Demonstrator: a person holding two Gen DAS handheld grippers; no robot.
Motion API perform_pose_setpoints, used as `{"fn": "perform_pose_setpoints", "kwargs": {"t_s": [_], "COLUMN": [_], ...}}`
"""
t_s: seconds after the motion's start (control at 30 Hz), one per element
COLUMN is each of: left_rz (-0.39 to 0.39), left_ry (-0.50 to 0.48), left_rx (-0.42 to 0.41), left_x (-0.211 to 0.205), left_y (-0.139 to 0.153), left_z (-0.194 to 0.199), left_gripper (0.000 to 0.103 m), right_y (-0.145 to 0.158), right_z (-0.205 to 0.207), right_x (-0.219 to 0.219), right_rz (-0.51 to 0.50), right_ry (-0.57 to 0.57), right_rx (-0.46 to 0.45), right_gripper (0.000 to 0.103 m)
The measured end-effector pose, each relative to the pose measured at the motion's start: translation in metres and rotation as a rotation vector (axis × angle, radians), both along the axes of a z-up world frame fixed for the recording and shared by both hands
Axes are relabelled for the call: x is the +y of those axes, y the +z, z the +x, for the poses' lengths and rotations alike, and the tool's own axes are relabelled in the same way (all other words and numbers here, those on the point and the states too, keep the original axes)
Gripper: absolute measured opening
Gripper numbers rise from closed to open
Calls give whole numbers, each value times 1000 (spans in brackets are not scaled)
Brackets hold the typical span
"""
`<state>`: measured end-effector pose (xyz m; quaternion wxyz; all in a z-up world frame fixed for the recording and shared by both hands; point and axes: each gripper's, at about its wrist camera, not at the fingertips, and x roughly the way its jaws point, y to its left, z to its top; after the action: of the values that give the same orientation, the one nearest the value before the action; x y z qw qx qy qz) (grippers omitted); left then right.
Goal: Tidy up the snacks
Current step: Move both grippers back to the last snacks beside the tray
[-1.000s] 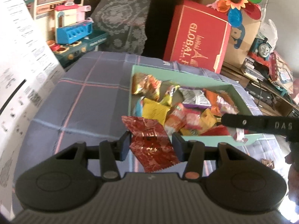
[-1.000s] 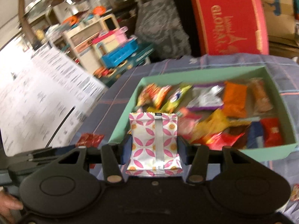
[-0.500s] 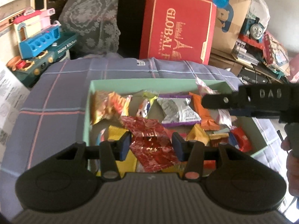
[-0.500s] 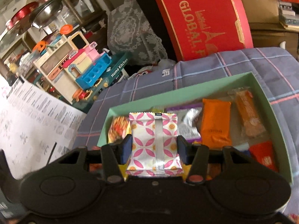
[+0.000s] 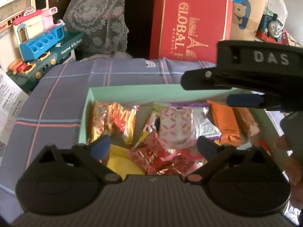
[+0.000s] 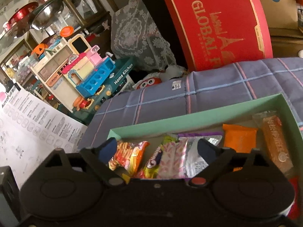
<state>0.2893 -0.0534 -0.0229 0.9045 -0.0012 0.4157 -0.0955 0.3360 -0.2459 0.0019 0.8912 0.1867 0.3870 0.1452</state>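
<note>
Red foil snack packet [image 5: 157, 157] lies loose in the green box [image 5: 132, 92] on top of other snacks, just beside the pink-patterned white packet [image 5: 175, 126], which also rests in the box. Left gripper [image 5: 152, 146] jaws have just been opening, now spread wide over the red packet, pads clear of it. Right gripper [image 6: 158, 147] likewise just opened, wide apart above the pink packet, gripping nothing. Box sits on plaid cloth [image 5: 62, 87].
</note>
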Motion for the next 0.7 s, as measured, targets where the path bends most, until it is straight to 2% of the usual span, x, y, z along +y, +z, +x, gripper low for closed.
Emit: {"fn": "perform_pose_setpoints", "kwargs": {"t_s": [0.1, 0.17, 0.4, 0.7], "left_rz": [-15, -20, -17, -33], "left_ry": [13, 14, -1, -33], "left_rx": [29, 31, 14, -13], "left_x": [3, 3, -7, -27], "left_y": [-3, -2, 12, 32], "left_z": [0, -5, -29, -71], "left_gripper": [102, 103, 103, 103], "right_y": [-3, -5, 0, 12], "right_z": [-6, -10, -32, -80], "right_x": [-5, -8, -18, -41], "right_rz": [-10, 0, -4, -5], "right_ry": [-6, -15, -33, -55], "right_rx": [14, 33, 39, 31], "right_gripper": [97, 103, 103, 103]}}
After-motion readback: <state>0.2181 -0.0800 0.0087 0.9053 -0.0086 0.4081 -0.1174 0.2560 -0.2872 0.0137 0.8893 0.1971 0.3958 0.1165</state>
